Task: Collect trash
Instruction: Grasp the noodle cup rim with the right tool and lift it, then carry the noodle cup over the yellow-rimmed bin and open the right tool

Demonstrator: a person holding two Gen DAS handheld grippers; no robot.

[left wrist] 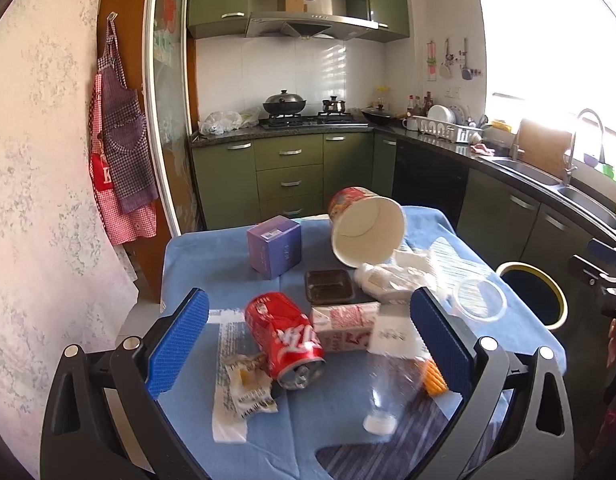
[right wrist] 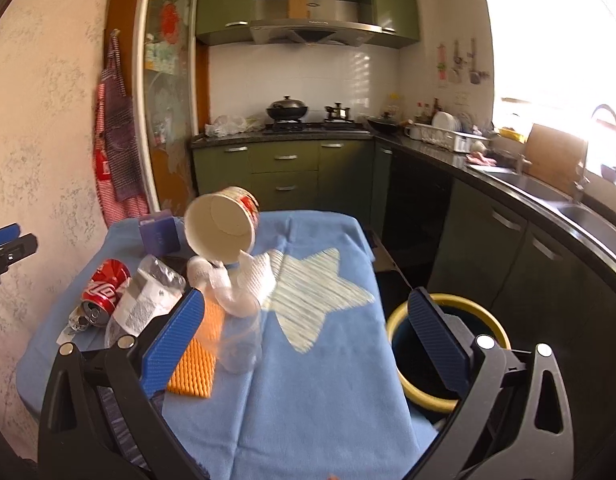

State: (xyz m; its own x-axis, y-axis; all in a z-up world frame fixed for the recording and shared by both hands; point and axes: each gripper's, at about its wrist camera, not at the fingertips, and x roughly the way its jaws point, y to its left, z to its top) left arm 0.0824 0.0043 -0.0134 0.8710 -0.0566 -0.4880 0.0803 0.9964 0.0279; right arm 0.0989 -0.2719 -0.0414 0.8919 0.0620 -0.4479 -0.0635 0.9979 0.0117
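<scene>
Trash lies on a blue-clothed table [left wrist: 211, 256]. In the left wrist view I see a crushed red cola can [left wrist: 285, 340], a milk carton [left wrist: 344, 326], a clear plastic bottle [left wrist: 392, 384], a black tray [left wrist: 329, 286], a purple box [left wrist: 273, 246], a tipped paper noodle cup [left wrist: 368, 226], crumpled white plastic [left wrist: 396, 276], a clear lid [left wrist: 480, 300] and wrappers [left wrist: 247, 388]. My left gripper [left wrist: 308, 348] is open above the can and carton. My right gripper [right wrist: 308, 344] is open over the cloth [right wrist: 328, 380], beside a clear cup [right wrist: 239, 340] and an orange wrapper [right wrist: 195, 364].
A bin with a yellow rim [right wrist: 448, 352] stands right of the table; it also shows in the left wrist view [left wrist: 536, 296]. Green kitchen cabinets [left wrist: 287, 172], a stove [left wrist: 308, 118] and a sink counter [left wrist: 548, 176] lie beyond. Aprons [left wrist: 119, 152] hang on the left wall.
</scene>
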